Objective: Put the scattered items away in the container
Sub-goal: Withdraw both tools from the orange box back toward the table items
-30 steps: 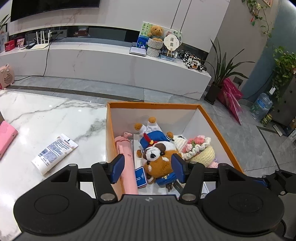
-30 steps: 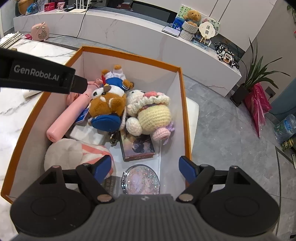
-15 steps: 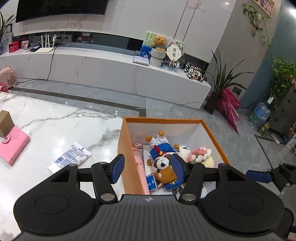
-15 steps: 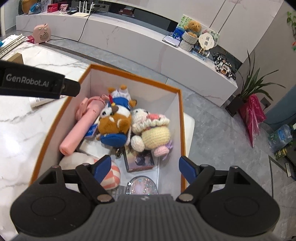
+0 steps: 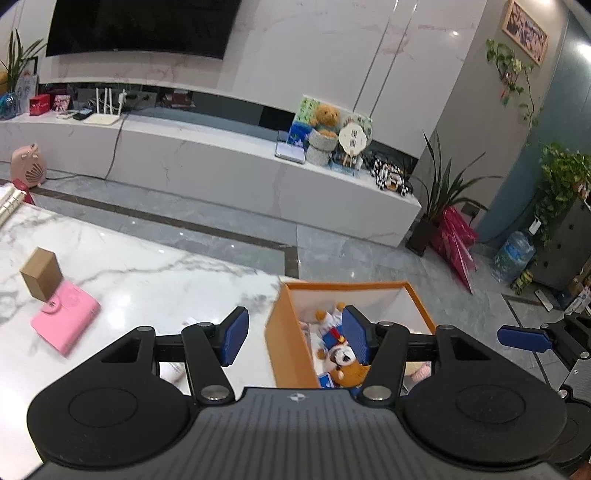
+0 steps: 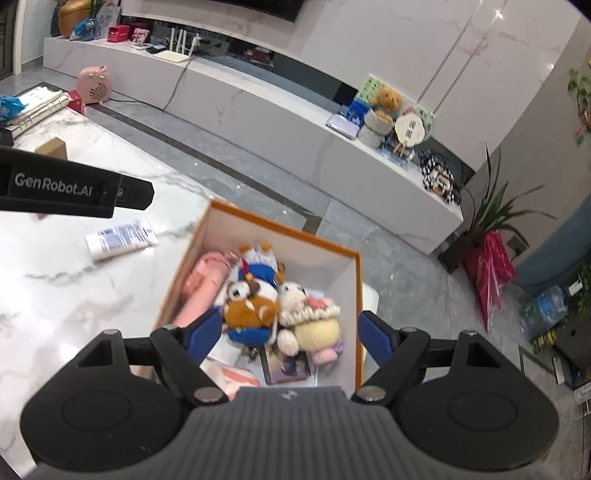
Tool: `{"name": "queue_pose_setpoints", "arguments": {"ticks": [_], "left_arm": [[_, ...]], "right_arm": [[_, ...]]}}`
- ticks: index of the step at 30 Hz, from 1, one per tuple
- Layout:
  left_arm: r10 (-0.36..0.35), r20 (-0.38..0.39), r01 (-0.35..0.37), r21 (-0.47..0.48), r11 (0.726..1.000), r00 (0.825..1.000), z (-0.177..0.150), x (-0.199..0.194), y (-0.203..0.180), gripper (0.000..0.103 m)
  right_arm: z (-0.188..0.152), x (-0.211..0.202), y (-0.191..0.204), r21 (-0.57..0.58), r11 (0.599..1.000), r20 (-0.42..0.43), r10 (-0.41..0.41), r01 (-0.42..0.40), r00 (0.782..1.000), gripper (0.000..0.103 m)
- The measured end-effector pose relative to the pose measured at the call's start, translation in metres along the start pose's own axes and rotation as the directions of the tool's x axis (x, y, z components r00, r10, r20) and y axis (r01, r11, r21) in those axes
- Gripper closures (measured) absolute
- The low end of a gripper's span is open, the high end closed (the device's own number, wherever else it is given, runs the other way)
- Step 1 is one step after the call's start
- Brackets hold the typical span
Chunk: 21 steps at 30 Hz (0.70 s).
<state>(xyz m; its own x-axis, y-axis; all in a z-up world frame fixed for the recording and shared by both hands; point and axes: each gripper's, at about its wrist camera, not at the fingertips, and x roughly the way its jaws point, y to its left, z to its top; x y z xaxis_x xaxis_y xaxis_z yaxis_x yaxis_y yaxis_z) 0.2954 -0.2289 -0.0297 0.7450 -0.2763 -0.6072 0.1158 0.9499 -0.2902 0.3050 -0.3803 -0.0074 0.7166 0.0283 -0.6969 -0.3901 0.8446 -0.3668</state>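
This is a home living room. A large dark television [image 5: 140,26] hangs on a marble-look wall above a long low white media console [image 5: 221,158] bearing a router [image 5: 105,110] and a teddy bear [image 5: 327,118]. Potted plants [image 5: 439,206] stand at the far right on the grey tiled floor [image 5: 351,251], beneath a framed picture [image 5: 524,31].

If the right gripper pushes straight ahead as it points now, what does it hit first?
Probably the plush toys: the brown dog and cream crochet doll lie between the right gripper's open jaws, inside the orange box. Depth is uncertain.
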Motion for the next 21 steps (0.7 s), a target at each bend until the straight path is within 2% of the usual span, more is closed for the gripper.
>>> {"name": "queue_pose_setpoints", "arguments": {"ticks": [21], "left_arm": [[0.083, 0.102, -0.074, -0.089, 0.993, 0.991, 0.04, -0.065, 0.116, 0.035]], "right_arm": [[0.065, -0.064, 0.085, -0.139, 0.99, 0.101, 0.051, -0.037, 0.994, 0.017]]}}
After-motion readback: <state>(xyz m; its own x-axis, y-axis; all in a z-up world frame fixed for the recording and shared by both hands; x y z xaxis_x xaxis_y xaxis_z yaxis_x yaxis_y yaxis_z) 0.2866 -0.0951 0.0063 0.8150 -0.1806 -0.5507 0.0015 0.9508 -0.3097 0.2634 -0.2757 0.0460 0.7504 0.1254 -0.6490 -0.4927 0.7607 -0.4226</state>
